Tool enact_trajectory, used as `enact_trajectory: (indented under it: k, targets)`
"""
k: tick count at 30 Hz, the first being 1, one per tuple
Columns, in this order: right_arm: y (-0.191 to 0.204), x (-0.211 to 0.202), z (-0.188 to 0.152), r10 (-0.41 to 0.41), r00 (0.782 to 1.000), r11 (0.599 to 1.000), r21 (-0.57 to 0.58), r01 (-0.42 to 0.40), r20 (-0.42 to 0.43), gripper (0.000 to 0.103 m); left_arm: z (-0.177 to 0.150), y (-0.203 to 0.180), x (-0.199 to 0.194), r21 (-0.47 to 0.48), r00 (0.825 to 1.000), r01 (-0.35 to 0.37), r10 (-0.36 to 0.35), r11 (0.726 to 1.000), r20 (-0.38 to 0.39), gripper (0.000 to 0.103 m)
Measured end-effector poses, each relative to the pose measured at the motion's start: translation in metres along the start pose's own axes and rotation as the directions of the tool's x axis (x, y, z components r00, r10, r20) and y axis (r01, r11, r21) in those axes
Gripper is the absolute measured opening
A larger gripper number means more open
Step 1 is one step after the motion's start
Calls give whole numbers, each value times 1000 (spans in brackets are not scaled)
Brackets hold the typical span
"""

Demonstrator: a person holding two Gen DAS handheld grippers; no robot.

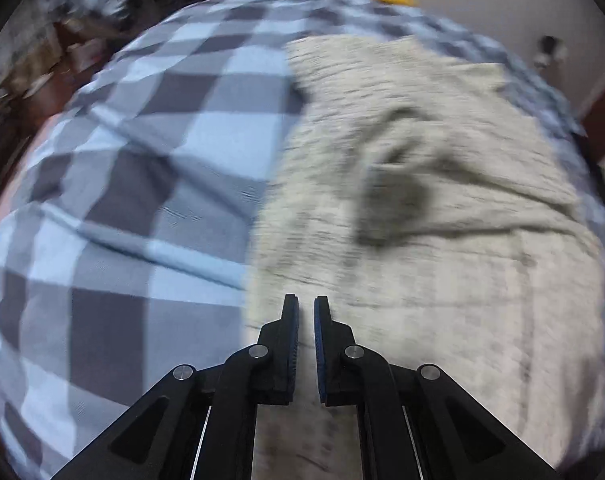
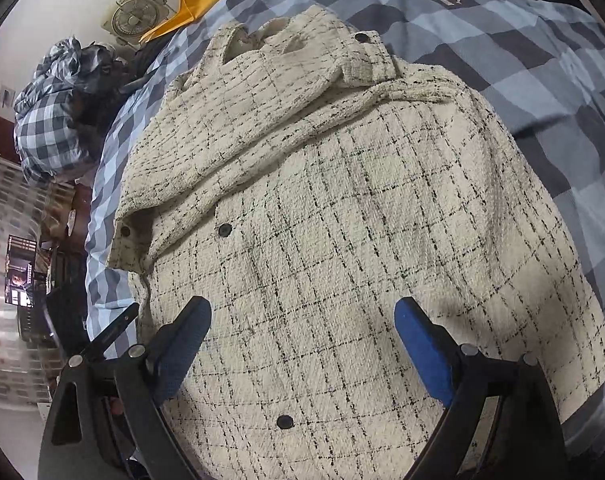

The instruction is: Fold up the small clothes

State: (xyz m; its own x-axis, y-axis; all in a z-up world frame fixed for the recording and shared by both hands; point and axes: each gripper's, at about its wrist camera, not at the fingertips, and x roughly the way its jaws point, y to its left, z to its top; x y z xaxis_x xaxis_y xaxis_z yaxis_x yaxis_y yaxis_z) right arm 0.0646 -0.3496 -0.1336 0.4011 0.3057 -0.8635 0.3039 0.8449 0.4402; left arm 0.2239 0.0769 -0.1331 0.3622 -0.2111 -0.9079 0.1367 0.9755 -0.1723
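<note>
Right gripper [image 2: 302,320] sits closest, jaws spread wide over the hem end of the cream plaid jacket [image 2: 322,220], nothing between the pads, no contact visible. Jacket lies flat on the checked bed sheet [image 2: 522,60], sleeve folded across the front, collar at the far end, probably laid out ready for the next fold. Left gripper [image 1: 306,312] hovers over the jacket's edge beside bare sheet, jaws nearly closed, a narrow gap, holding nothing. Left view blurred.
</note>
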Motion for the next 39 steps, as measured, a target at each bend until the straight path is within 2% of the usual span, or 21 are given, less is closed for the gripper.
enact_trajectory:
  k: [2,3,5,7,10,11,12,13,14,15,16,17,18,20,22,23,25,28,32,35,39]
  targets:
    - [1,1,-2,-5,1000,1000,4,5,-2,91,-6,-9,0,55,997,70,-69,996,-30,7]
    - [2,1,-3,-6,1000,1000,5,6,-4,91,-9,-12,5,85,997,60,-55,995,-57,7]
    - [4,2,-5,-5,1000,1000,-2,5,-6,91,-13,-5,23,108,991,-48,60,993,-118,7]
    - [7,4,-6,-16,1000,1000,-20,15,-11,91,-18,20,27,-9,994,-3,2,1000,-106,6]
    - [8,8,-5,-18,1000,1000,-20,18,-23,91,-29,58,21,-213,995,52,-69,976,-75,7]
    - [7,9,-4,-16,1000,1000,-17,16,-25,91,-32,63,17,-226,997,22,-39,974,-71,4]
    - [6,9,-3,-16,1000,1000,-14,16,-23,91,-34,65,13,-186,991,-118,105,975,-79,4]
    - [5,8,-2,-17,1000,1000,-10,17,-20,91,-36,64,11,-137,970,-238,228,962,-82,4]
    - [3,7,0,-15,1000,1000,-6,15,-18,91,-39,63,12,-49,882,-468,462,883,-95,5]
    - [1,6,2,-8,1000,1000,-1,8,-17,91,-45,66,19,67,712,-695,698,716,-79,5]
    - [-1,4,5,4,1000,1000,7,-4,-17,91,-50,72,22,109,655,-743,751,660,-85,5]
    - [-3,2,7,11,1000,1000,13,-11,-16,91,-53,86,23,92,680,-716,721,692,-135,5]
    - [-5,1,9,18,1000,1000,23,-18,-14,91,-52,94,18,41,722,-677,673,735,-161,5]
    - [-11,-2,15,36,999,998,49,-35,-10,91,-39,109,-4,-142,829,-557,536,818,-160,5]
    - [-16,-1,19,52,999,996,72,-51,-12,91,-13,103,-28,-289,936,-350,343,891,-74,5]
    - [-18,0,22,58,998,995,81,-57,-15,91,-4,95,-31,-299,953,-300,301,906,-46,5]
    - [-19,5,26,65,997,994,88,-63,-27,91,27,65,-41,-263,975,-206,220,943,24,5]
    - [-21,13,29,62,997,995,85,-57,-52,91,76,1,-43,-144,988,-106,120,984,95,5]
    - [-26,22,29,64,995,994,96,-56,-82,91,122,-70,-21,-32,995,-1,4,999,100,5]
    - [-27,23,31,50,995,995,89,-43,-84,91,137,-84,11,-48,997,-27,30,999,68,5]
    - [-28,27,33,38,995,996,83,-30,-91,91,126,-44,70,-130,991,-129,122,983,-60,5]
